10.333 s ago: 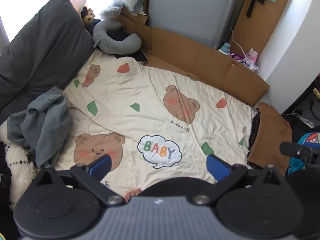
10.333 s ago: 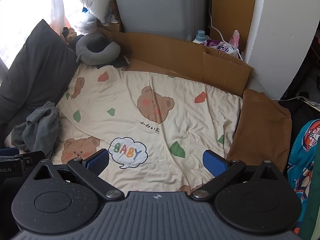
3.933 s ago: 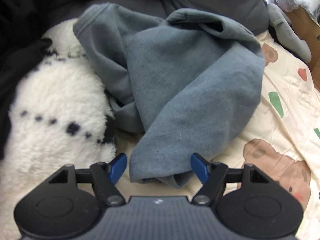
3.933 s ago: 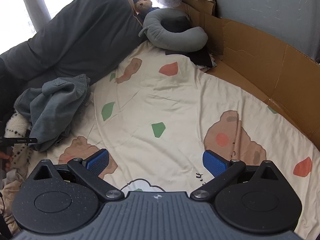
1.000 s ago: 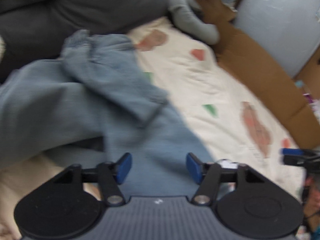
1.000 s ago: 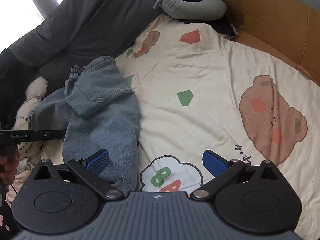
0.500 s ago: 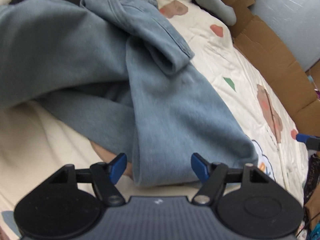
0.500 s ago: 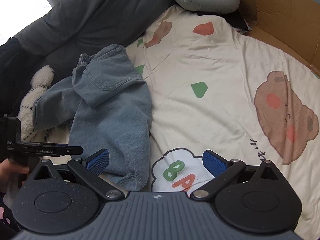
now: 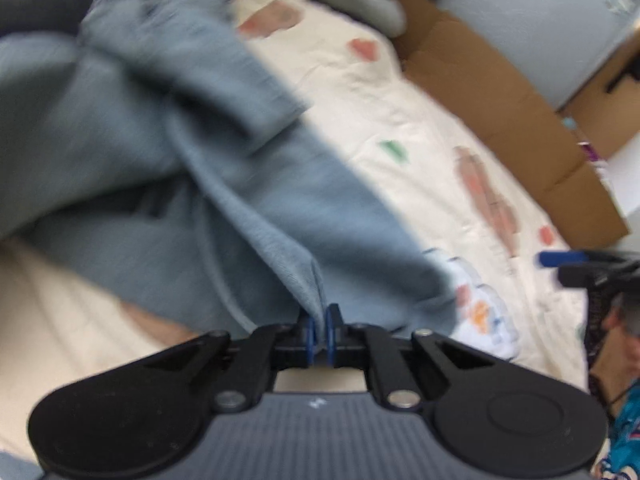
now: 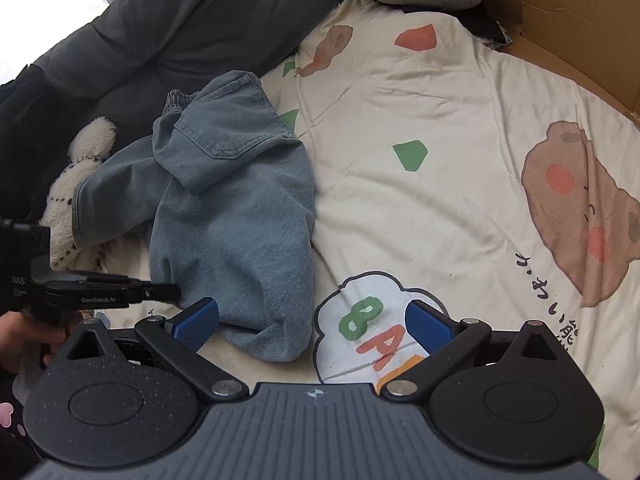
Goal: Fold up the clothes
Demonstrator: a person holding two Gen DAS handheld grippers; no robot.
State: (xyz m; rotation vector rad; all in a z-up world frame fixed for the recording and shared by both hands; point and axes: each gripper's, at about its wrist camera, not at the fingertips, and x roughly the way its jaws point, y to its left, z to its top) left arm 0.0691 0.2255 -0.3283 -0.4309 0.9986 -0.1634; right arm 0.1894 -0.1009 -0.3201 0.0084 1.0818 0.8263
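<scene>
So here's where I'm at with the blue denim garment (image 10: 224, 208), looks like shorts or trousers, crumpled in a heap on the left part of the bear-print blanket (image 10: 460, 184), up against the dark grey cushion (image 10: 168, 28) and a fluffy white plush toy (image 10: 80, 184).

Going left to right: my left gripper (image 9: 319, 334) is clamped down on a pinch of the denim at its near edge; the wrist view is blurry, but I can see the cloth bunched up between the blue pads. In the right view the same tool comes in from the left and meets the hem's near-left part.

My right gripper (image 10: 312, 326) is wide open with nothing in it, hovering just over the near end of the heap. The hem's lower corner sits between its fingers, closer to the left pad than the right.

The bit that matters: the garment's long axis runs from near to far-left, waistband at the far end. Left tool already has the near end, so I reckon the right one should grab the neighbouring corner so I can spread it rightward onto the open blanket.
</scene>
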